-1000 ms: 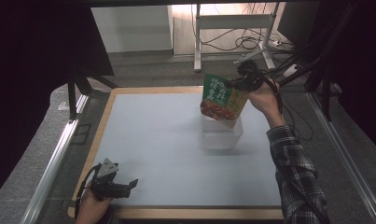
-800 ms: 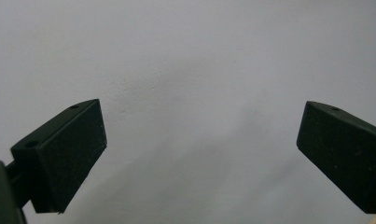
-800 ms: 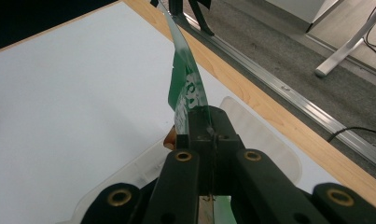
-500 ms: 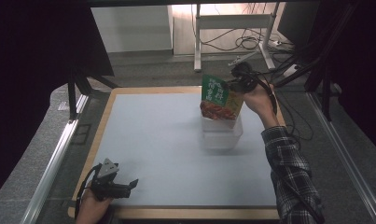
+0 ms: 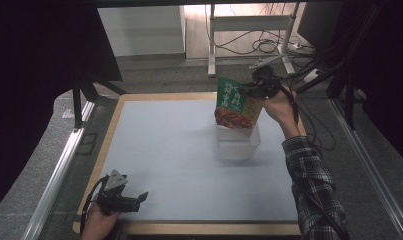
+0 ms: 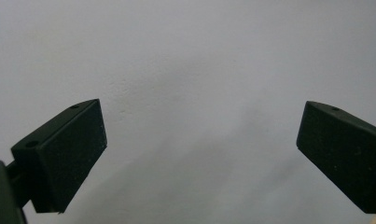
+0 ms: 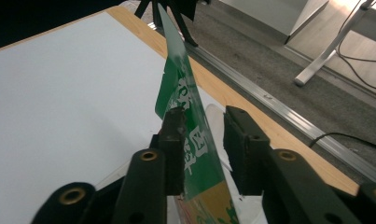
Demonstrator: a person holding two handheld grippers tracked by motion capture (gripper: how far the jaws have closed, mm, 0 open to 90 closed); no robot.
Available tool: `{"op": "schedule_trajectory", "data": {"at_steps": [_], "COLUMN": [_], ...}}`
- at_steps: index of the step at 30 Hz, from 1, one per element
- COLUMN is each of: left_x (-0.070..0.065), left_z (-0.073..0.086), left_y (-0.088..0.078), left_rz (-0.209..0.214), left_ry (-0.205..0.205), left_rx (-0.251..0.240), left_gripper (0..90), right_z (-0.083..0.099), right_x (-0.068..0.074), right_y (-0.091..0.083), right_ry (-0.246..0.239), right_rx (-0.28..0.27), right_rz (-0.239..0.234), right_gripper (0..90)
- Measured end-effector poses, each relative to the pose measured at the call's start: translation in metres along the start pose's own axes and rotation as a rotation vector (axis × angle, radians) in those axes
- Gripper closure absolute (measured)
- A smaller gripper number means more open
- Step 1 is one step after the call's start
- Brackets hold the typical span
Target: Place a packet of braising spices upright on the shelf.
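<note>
Both jaws of right gripper flank green packet, barely parted.

green packet, white printed characters, too blurred to read

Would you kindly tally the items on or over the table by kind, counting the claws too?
Green food packet: 1
Clear plastic container: 1
Claws: 2, left claw and right claw
Total: 4
</note>
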State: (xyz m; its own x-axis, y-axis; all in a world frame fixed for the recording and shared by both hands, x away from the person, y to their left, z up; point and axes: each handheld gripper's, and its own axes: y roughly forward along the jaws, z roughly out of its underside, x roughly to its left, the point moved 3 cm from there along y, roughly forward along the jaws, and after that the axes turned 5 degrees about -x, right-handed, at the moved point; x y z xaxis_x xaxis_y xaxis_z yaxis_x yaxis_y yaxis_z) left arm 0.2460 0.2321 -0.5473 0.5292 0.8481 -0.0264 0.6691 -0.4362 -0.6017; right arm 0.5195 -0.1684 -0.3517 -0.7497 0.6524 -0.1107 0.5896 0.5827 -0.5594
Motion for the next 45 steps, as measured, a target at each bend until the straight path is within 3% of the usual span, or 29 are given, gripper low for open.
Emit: {"op": "schedule_trajectory", "data": {"at_steps": [11, 21, 24, 38, 45], "left_x": [0.000, 0.000, 0.000, 0.000, 0.000], "left_z": [0.000, 0.000, 0.000, 0.000, 0.000], "left_y": [0.000, 0.000, 0.000, 0.001, 0.001], "left_rz": [0.004, 0.003, 0.003, 0.002, 0.001], "left_ry": [-0.007, -0.003, -0.002, -0.001, -0.003], "left_rx": [-0.003, 0.001, 0.002, 0.004, 0.004], "left_gripper": [1.6, 1.6, 1.6, 1.6, 1.6], "right_z": [-0.002, 0.003, 0.007, 0.028, 0.043], "right_x": [-0.003, -0.004, -0.007, -0.005, -0.002], "right_y": [-0.013, -0.024, -0.026, -0.036, -0.038], "right_ry": [-0.005, 0.002, 0.007, 0.101, 0.127], "right_rx": [-0.037, -0.075, -0.071, -0.138, -0.156], "right_rz": [0.049, 0.063, 0.095, 0.059, 0.046], "right_gripper": [44.1, 28.5, 21.4, 2.4, 0.0]}}
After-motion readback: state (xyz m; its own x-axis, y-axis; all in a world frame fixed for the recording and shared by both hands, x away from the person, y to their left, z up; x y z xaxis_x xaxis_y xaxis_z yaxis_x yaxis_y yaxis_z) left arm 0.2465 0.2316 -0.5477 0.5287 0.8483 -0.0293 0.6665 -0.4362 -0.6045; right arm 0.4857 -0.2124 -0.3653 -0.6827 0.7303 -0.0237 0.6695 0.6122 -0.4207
